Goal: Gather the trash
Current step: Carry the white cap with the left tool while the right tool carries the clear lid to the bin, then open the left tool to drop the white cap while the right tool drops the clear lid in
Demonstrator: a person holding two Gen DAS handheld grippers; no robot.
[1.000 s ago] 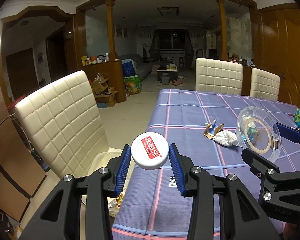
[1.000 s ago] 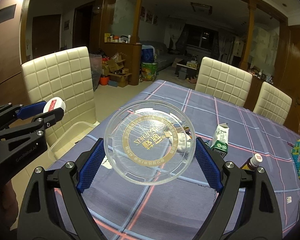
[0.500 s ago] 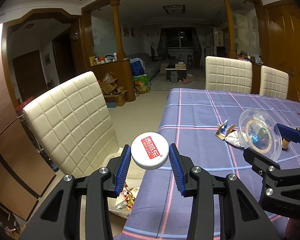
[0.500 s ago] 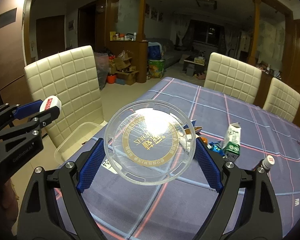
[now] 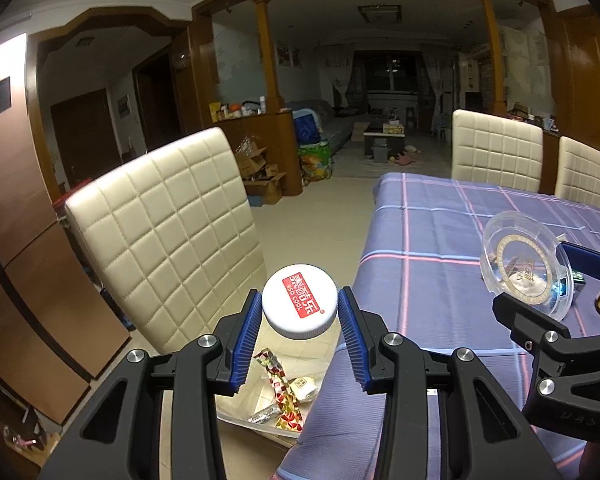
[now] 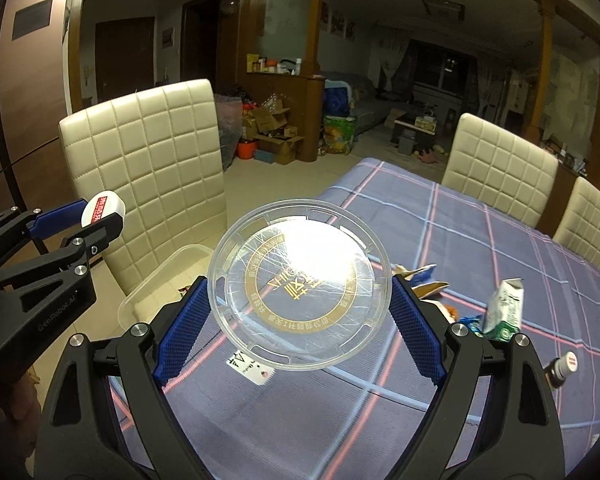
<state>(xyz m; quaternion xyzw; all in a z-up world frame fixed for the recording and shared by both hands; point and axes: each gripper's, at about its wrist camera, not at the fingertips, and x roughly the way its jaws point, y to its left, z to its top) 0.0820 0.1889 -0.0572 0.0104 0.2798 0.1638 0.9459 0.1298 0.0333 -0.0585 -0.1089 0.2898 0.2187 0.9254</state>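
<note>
My left gripper [image 5: 299, 334] is shut on a white bottle cap [image 5: 299, 305] with a red label, held above a clear plastic bin [image 5: 268, 392] that sits on a chair seat at the table's left edge. Candy wrappers [image 5: 284, 396] lie in the bin. My right gripper [image 6: 298, 328] is shut on a round clear plastic lid [image 6: 299, 283] with gold print, held over the table corner. The left gripper [image 6: 80, 220] with its cap [image 6: 102, 209] shows at the left of the right wrist view, and the bin [image 6: 168, 280] sits below it. The lid [image 5: 526, 262] also shows in the left wrist view.
A purple plaid tablecloth [image 6: 440, 360] covers the table. On it lie a crushed green and white carton [image 6: 504, 312], torn wrappers [image 6: 424, 280], a small brown bottle [image 6: 560, 368] and a paper tag [image 6: 248, 364]. A cream quilted chair [image 5: 164, 232] stands behind the bin; two more stand at the far side.
Both grippers have swung left toward the chair, each keeping its grip. The bin and its wrappers have come into view under the left gripper.
</note>
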